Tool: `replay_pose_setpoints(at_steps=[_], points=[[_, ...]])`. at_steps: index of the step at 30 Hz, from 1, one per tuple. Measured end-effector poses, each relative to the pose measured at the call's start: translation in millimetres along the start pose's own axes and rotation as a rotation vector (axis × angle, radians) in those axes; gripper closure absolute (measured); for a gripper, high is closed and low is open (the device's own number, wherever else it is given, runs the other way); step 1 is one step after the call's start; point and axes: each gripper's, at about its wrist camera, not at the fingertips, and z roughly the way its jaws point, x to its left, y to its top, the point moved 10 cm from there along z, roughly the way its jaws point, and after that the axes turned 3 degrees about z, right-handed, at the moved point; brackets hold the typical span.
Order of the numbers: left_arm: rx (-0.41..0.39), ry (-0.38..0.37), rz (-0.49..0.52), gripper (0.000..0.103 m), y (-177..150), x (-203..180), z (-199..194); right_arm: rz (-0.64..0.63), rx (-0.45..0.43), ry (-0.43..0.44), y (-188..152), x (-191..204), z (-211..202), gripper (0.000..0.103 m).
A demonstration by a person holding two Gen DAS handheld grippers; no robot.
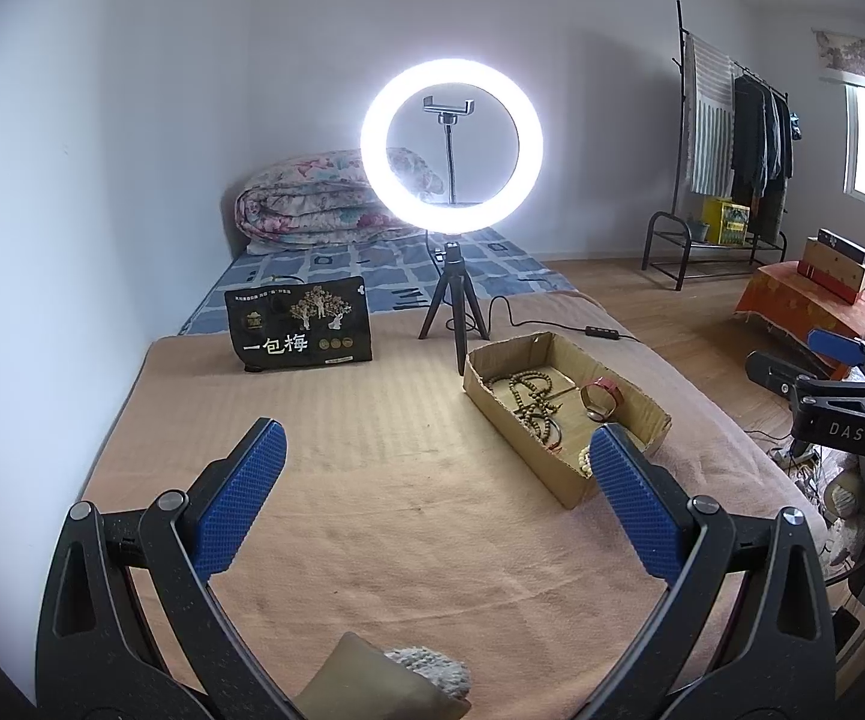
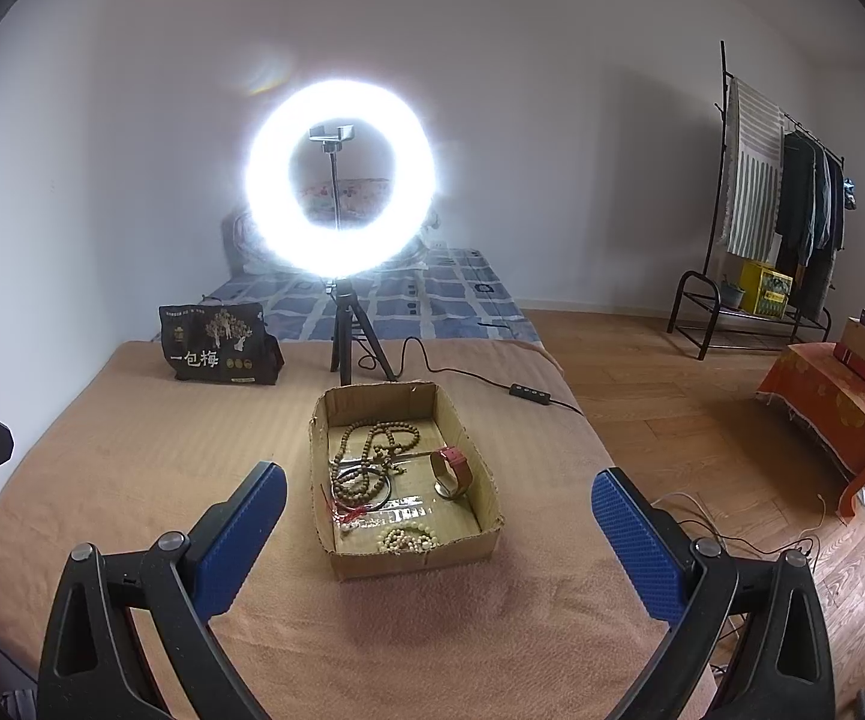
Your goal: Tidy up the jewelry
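Note:
An open cardboard box (image 2: 468, 420) sits on the tan blanket (image 2: 162, 450). Inside lie a long brown bead necklace (image 2: 372, 450), a red watch strap (image 2: 453, 471), a pale bead bracelet (image 2: 408, 539) and a red-tasselled string (image 2: 351, 513). My right gripper (image 2: 438, 486) is open and empty, held above the box's near end. In the left wrist view the box (image 1: 492, 414) is to the right, with the beads (image 1: 528, 393) and strap (image 1: 600, 396) in it. My left gripper (image 1: 435, 441) is open and empty over bare blanket, its right fingertip (image 1: 624, 462) covering the box's near corner.
A lit ring light on a small tripod (image 2: 339, 180) stands behind the box, its cable (image 2: 492, 384) trailing right. A black snack bag (image 2: 216, 348) stands at the back left. Folded quilt (image 1: 312, 198) lies on the bed. Wooden floor, clothes rack (image 2: 774, 210) and orange-covered stand (image 2: 840, 414) at the right.

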Motion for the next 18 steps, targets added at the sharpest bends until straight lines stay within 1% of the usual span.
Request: replay_pose_setpoints(at_steps=[13, 18], points=[[-0.006, 0.017, 0.004, 0.0, -1.3, 5.9, -1.7, -0.003, 0.007, 0.005, -3.1, 1.9, 1.1, 0.0], [-0.018, 0.04, 0.015, 0.0, -0.6, 9.5, -1.6, -0.005, 0.011, 0.008, -4.0, 3.6, 2.7, 0.0]])
